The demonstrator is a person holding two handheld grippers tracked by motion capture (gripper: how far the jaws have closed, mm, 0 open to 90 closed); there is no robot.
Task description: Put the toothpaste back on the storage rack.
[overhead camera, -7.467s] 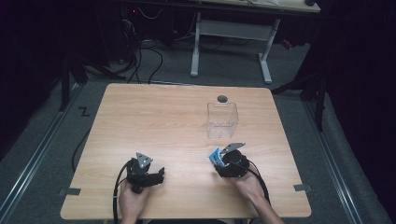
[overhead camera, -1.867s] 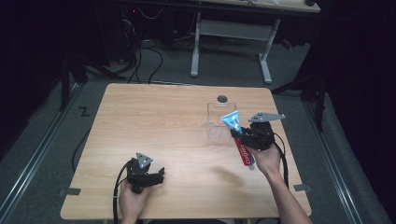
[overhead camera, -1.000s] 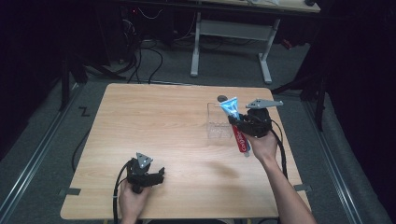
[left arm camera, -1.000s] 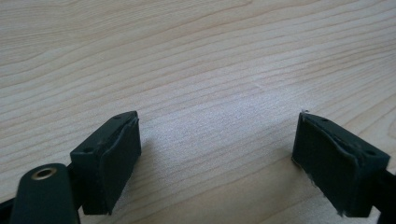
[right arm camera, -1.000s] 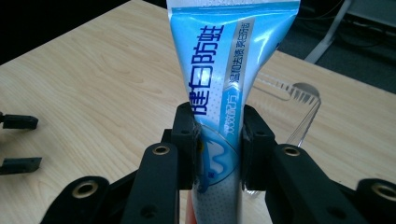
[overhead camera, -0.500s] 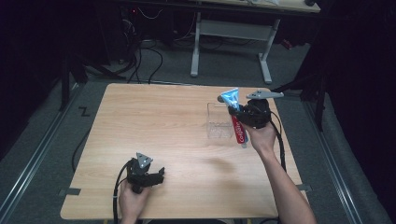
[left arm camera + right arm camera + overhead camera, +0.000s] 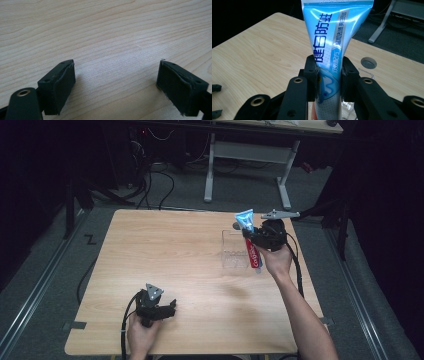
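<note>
A toothpaste tube point(image 7: 251, 252), blue at its flat end and red toward the cap, hangs upright above a clear plastic box point(image 7: 232, 254) on the right half of the wooden table point(image 7: 165, 250). My right gripper point(image 7: 249, 234) is shut on the tube's blue part point(image 7: 329, 47), with the jaws pressing both sides point(image 7: 328, 77). The red cap end points down at the box's right side. Near the table's front edge, my left gripper point(image 7: 172, 305) rests low, its jaws open over bare wood point(image 7: 116, 87).
A grey round grommet point(image 7: 236, 226) point(image 7: 368, 62) sits in the tabletop just behind the box. Cables and a white desk frame point(image 7: 250, 155) lie on the floor beyond the far edge. Bare wood spans the table's left and middle.
My right gripper has carried the tube from the table's front up and away to above the clear box, turning it cap-down. The left gripper has stayed put.
</note>
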